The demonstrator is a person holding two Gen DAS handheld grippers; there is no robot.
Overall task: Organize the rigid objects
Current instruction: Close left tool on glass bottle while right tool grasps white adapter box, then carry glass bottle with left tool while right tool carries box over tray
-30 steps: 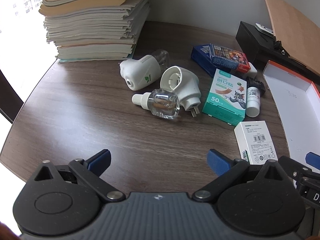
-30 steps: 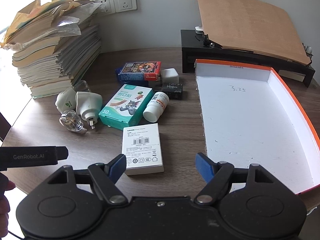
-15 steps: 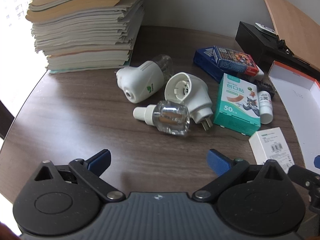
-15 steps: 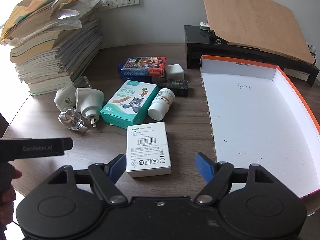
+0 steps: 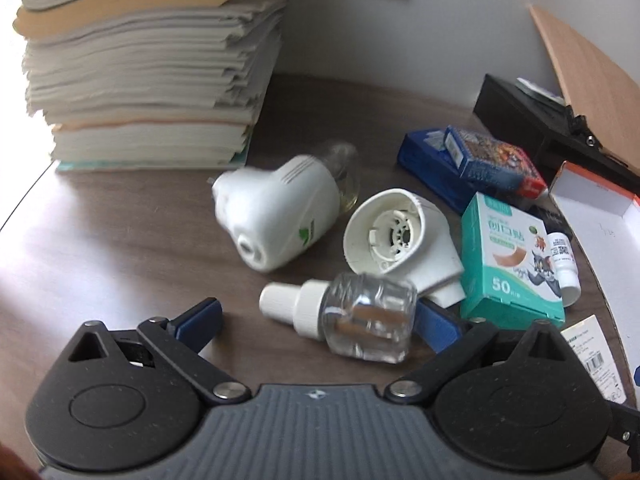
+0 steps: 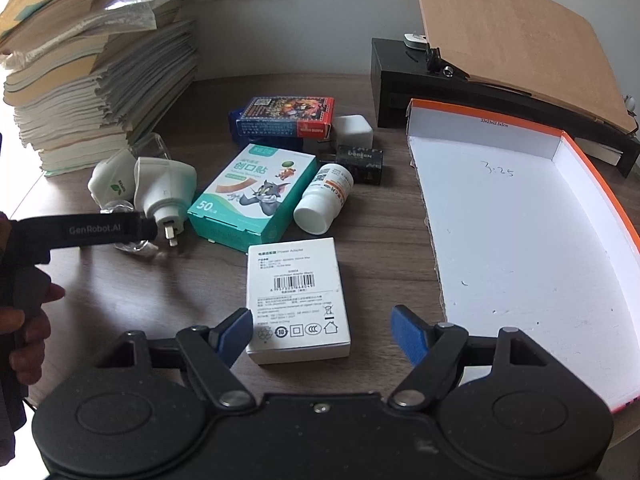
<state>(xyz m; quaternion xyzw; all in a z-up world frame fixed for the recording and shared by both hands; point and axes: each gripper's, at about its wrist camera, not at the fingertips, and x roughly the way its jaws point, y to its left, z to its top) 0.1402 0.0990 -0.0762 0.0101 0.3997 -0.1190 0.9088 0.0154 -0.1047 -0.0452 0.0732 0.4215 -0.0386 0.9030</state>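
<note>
A clear glass refill bottle [image 5: 360, 320] with a white cap lies on its side between the fingers of my open left gripper [image 5: 318, 322], close to the right finger. Just beyond it lie a white vaporizer [image 5: 280, 220] with a green leaf and a white plug-in heater [image 5: 400, 240]. My right gripper [image 6: 322, 334] is open, with the near end of a flat white adapter box [image 6: 296, 296] between its fingertips. A teal plaster box [image 6: 256, 196], a white pill bottle [image 6: 324, 200] and a card box [image 6: 286, 116] lie behind it.
A white cardboard tray with an orange rim [image 6: 520, 260] lies at the right, with nothing in it. A tall stack of books [image 6: 100, 80] fills the left back corner. A black stand [image 6: 400, 80] carrying a cardboard sheet sits behind the tray. A hand [image 6: 24, 320] holds the left tool.
Both grippers moved forward and lower. The clear bottle now lies between the left fingers, and the white adapter box's near end between the right fingers. Both stayed open.
</note>
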